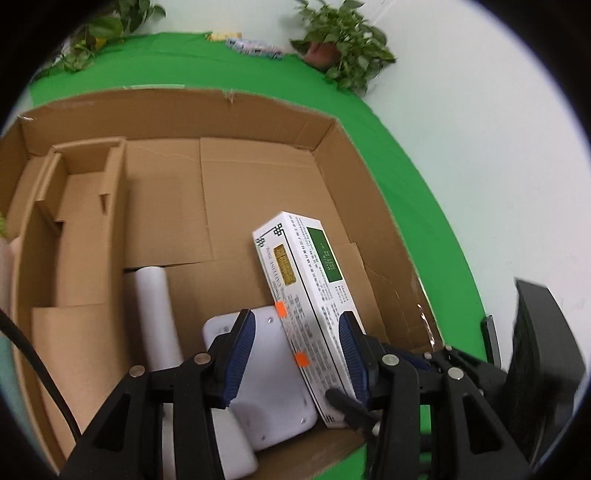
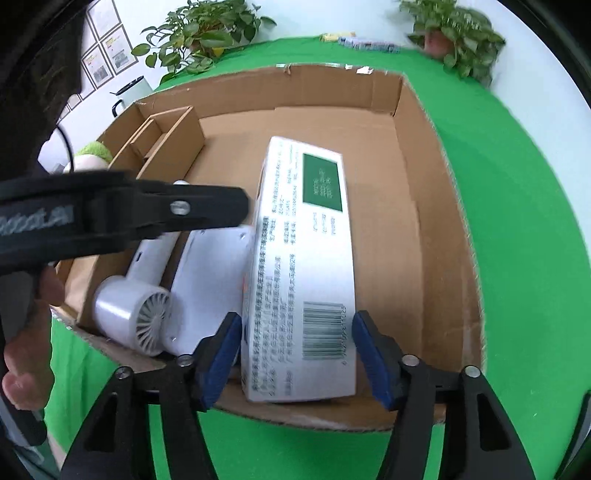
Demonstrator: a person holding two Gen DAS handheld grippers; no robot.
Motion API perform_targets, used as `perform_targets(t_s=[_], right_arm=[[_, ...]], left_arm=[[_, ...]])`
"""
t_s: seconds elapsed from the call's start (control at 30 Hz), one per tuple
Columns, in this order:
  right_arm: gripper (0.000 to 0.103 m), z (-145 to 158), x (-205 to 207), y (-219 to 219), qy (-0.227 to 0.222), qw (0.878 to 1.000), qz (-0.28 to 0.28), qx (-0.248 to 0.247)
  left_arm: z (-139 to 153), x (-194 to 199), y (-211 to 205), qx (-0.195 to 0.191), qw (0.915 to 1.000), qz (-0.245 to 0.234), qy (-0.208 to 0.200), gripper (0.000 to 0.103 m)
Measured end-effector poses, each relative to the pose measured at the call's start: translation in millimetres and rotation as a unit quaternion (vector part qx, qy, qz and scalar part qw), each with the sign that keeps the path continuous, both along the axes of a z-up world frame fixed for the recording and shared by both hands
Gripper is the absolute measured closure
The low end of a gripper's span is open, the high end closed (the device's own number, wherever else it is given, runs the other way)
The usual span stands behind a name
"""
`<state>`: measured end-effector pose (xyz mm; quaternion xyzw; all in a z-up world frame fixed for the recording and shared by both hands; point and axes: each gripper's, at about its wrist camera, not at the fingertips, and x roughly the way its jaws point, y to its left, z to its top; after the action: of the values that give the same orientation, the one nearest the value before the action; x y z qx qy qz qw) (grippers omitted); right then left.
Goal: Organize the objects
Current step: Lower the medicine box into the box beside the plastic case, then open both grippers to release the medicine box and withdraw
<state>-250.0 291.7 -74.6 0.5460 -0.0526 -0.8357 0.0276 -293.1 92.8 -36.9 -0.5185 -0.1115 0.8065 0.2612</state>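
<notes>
Right gripper (image 2: 295, 354): black frame, blue ribbed pads, pointing steeply down over the near edge of the cardboard box (image 2: 413, 155). Jaws partly open, straddling the near end of the white carton (image 2: 303, 266); a gap shows at the right pad, and contact at the left pad cannot be told.

Left gripper (image 1: 299, 354): same build, jaws partly open, standing above the box contents. In its own view the carton's near end and a white flat device (image 1: 269, 369) lie between the pads; whether the pads press either cannot be told. In the right wrist view its black finger crosses the frame, with a hand (image 2: 26, 332) on the handle.

White carton: long, printed text, green panel, barcode, set on edge and leaning against the flat device.

White hair dryer (image 2: 136, 306): lying left of the flat device, grille toward the near wall.

Cardboard insert (image 1: 85, 206): along the left wall.

Green cloth (image 2: 517, 221): beneath the box. Potted plants (image 2: 207, 29) at the far edge.
</notes>
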Motion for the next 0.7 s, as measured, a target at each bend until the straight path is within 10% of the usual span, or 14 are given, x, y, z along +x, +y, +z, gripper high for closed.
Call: perform_targets(t_s=[0.7], right_arm=[[0.042, -20.3, -24.8, 6.0, -0.041, 0.997, -0.046, 0.036]], left_arm=[[20.3, 57.5, -67.9, 0.010, 0.9982, 0.027, 0.053, 0.058]])
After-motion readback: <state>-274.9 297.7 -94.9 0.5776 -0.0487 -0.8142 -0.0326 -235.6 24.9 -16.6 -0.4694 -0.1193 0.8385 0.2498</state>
